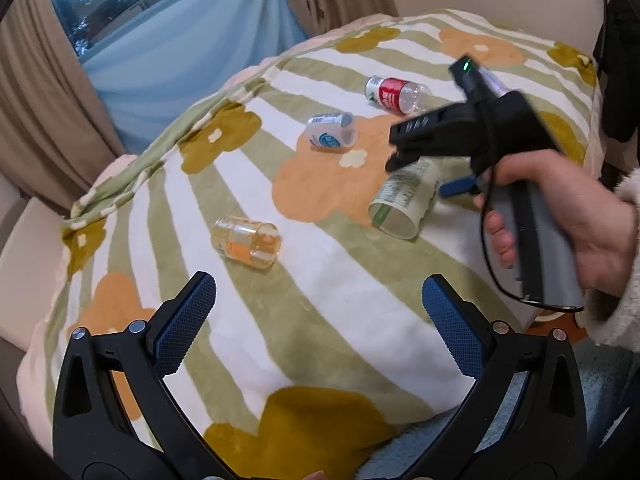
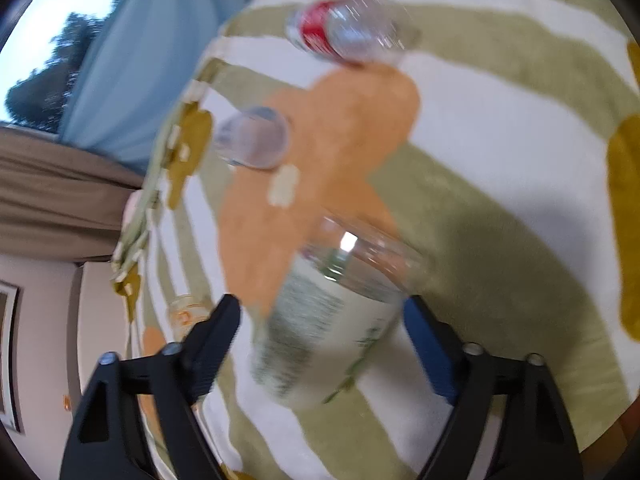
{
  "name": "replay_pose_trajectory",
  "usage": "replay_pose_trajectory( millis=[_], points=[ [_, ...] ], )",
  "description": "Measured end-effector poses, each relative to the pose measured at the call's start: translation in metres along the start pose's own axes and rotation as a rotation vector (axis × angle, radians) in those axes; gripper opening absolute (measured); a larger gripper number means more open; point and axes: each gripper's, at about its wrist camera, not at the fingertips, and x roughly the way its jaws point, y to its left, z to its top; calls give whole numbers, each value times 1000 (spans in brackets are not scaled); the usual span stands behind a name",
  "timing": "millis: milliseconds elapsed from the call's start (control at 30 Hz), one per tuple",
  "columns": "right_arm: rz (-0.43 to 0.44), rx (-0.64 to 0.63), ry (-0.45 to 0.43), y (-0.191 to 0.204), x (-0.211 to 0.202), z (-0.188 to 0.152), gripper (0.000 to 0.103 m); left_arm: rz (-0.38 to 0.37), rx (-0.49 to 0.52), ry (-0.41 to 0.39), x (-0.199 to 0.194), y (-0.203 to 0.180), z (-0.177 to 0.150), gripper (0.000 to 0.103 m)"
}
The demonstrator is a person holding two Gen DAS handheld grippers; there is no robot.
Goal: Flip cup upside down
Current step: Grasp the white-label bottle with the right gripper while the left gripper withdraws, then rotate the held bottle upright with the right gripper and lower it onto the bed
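A white cup with green print [image 1: 404, 200] lies on its side on the flowered blanket [image 1: 320, 288], its mouth toward me. My right gripper [image 1: 420, 172] is tilted over it with open jaws around its far end; in the blurred right wrist view the cup [image 2: 332, 320] lies between the fingers, apart from both. My left gripper [image 1: 320, 312] is open and empty, low over the blanket's near part. A clear orange-printed cup [image 1: 248, 242] lies on its side ahead of the left gripper.
A white cup with a blue logo [image 1: 330, 132] and a clear bottle with a red label [image 1: 396, 94] lie on their sides farther back. Brown curtains [image 1: 40, 112] and a window are at the left. The blanket drops off at its edges.
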Motion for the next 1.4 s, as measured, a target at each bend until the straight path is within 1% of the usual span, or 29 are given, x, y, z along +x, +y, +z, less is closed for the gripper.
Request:
replay_pose_trajectory(
  millis=[67,100,133,200,300,400,433,500,567,600,667,733,800,900,967,1033,1067,1100,1167,1300,1400],
  points=[
    [7,51,31,-8,12,0,69,-8,-1,-9,1,2,-1,103],
    [20,60,35,-9,15,0,66,-10,-4,-12,2,4,-2,103],
    [30,56,35,-8,15,1,66,-12,-9,-14,2,6,-3,103],
    [27,19,31,-4,15,5,65,-13,-22,-17,2,10,-5,103],
    [-2,-76,54,8,13,11,64,-20,-48,-13,1,18,-10,103],
    [-61,-288,118,33,11,22,63,-16,-65,-10,1,25,-13,103],
    [-99,-393,155,45,9,27,63,-15,-69,-8,1,26,-14,103],
    [-164,-549,216,62,10,33,62,-15,-78,-8,2,27,-14,103],
    [-248,-723,298,76,17,32,61,-24,-95,-9,4,27,-12,103],
    [-290,-795,356,81,24,30,61,-33,-104,-9,5,27,-11,103],
    [-339,-864,451,78,36,26,61,-48,-122,-11,8,25,-9,103],
    [-378,-918,517,74,48,21,61,-53,-126,-8,9,22,-9,103],
    [-374,-937,538,75,51,22,62,-46,-119,-4,9,18,-8,103],
    [-395,-963,605,78,58,25,63,-44,-116,8,11,17,-7,103],
    [-416,-960,652,78,63,30,64,-42,-118,13,12,18,-5,103],
    [-439,-935,671,79,70,38,67,-43,-124,15,14,19,-2,103],
    [-445,-919,676,80,74,42,70,-48,-128,15,15,19,-2,103],
    [-445,-904,687,79,77,46,78,-52,-129,15,15,18,-1,103],
    [-445,-872,697,82,84,58,83,-53,-128,18,17,16,0,103],
    [-475,-849,707,80,92,73,83,-51,-119,30,21,13,1,103],
    [-460,-833,733,81,99,79,83,-57,-120,38,25,12,2,103]
  ],
)
